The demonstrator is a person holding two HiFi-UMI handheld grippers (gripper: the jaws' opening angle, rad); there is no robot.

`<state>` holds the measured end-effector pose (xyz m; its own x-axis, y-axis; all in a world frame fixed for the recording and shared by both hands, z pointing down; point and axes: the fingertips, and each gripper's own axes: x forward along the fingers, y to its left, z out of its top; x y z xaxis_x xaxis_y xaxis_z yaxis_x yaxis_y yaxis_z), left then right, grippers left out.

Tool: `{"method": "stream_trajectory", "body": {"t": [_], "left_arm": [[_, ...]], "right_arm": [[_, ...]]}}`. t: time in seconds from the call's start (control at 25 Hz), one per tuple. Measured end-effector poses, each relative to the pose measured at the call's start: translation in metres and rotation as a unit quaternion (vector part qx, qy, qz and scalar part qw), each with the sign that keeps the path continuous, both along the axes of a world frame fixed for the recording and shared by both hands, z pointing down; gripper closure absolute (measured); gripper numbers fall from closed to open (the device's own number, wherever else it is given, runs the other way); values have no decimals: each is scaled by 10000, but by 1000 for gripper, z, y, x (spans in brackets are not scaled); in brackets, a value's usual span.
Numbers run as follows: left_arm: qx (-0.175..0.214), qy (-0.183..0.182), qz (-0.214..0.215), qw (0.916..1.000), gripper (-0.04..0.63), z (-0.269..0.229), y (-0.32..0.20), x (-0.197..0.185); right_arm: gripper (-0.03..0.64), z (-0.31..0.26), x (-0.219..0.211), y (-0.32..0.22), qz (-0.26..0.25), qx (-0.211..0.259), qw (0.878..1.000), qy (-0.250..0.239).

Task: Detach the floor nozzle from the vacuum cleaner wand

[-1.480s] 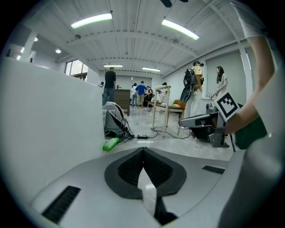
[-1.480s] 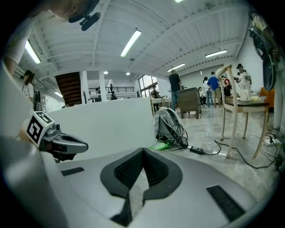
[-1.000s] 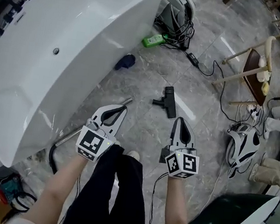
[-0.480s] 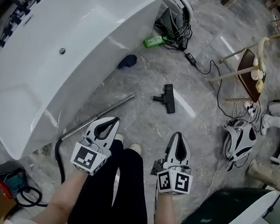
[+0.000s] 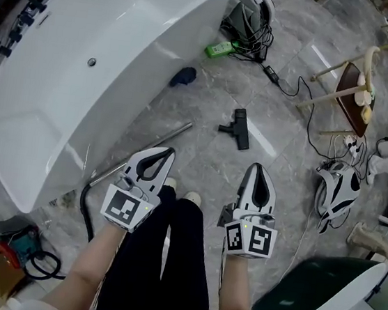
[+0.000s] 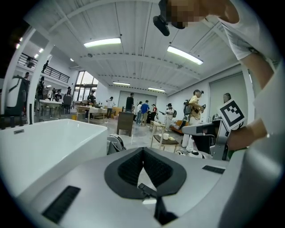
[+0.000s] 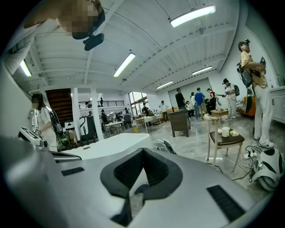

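The black floor nozzle [image 5: 236, 128] lies alone on the marble floor, apart from the silver wand [image 5: 145, 148], which lies slanted beside the bathtub with its black hose [image 5: 88, 208] curling off its near end. My left gripper [image 5: 168, 152] hovers above the floor near the wand, shut with nothing in it. My right gripper [image 5: 257, 167] hangs nearer than the nozzle, shut and holding nothing. In the left gripper view the jaws [image 6: 143, 149] meet over open room; in the right gripper view the jaws [image 7: 142, 150] meet likewise.
A white bathtub [image 5: 83, 88] fills the left. A vacuum body [image 5: 250, 10], green power strip [image 5: 219, 49] and blue cloth [image 5: 183, 76] lie beyond. A wooden chair [image 5: 350, 86], cables and a second vacuum [image 5: 337, 193] sit right. The person's black trousers [image 5: 159, 266] are below.
Both shut grippers have lifted up and back from the floor, away from the wand's end and the nozzle. Nozzle and wand lie where they were.
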<state>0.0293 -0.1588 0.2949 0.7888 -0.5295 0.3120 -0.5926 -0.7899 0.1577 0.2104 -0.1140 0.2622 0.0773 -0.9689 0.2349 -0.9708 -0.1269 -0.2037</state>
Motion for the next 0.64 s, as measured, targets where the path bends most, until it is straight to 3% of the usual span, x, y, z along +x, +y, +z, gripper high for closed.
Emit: {"method": "stream_trajectory", "body": {"t": [0.32,0.64], "left_arm": [[-279,-212,28,9994,584,22,24,-14],[-344,-460,76,9983,584,35,31,-14]], "right_arm": [[603,21,-2,13,-11,-307,9995,-77],[601,25,-12,12,-143,-306,9994,-83]]}}
